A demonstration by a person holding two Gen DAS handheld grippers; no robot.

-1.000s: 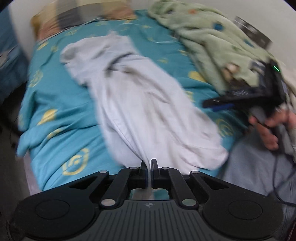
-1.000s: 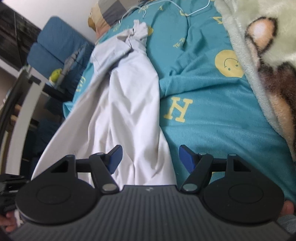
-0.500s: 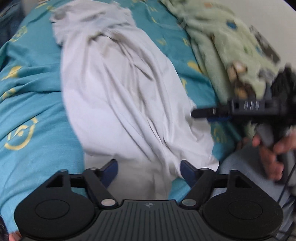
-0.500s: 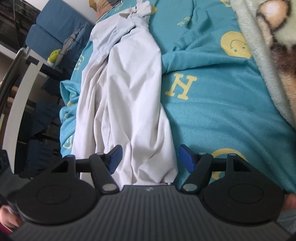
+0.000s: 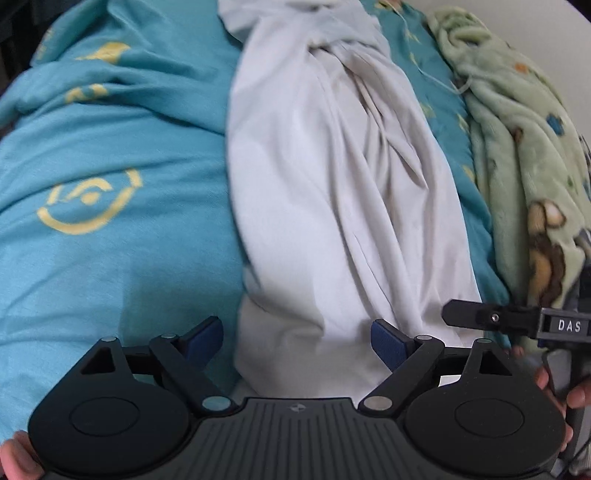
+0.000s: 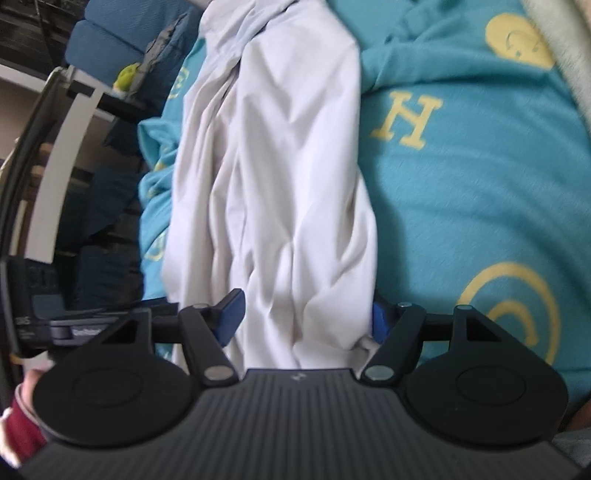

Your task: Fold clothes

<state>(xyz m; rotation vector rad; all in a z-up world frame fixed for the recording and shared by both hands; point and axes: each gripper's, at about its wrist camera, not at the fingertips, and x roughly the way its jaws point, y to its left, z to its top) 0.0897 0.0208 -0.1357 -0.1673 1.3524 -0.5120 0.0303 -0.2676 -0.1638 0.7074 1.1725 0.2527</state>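
A white garment [image 5: 332,177] lies bunched lengthwise on a bed covered by a teal sheet [image 5: 110,258] printed with yellow smiley faces and letters. The cloth runs as a long, wrinkled strip from the far end of the bed to the near edge, where its hem hangs close to both tools. The left gripper [image 5: 297,338] is spread wide, holding nothing, its blue-padded fingers [image 5: 388,345] straddling the near end of the garment's left portion. The right gripper [image 6: 306,314] is also spread wide and empty, with the garment's near hem lying between its fingers and covering part of the right-side pad. To the garment's left, a broad stretch of bare sheet offers free room. To its right, a narrower band of sheet separates it from a green fleece blanket [image 5: 517,147] with animal prints, piled along that side. Past the bed's left edge stand blue cushions [image 6: 110,33] and a pale frame [image 6: 55,166].
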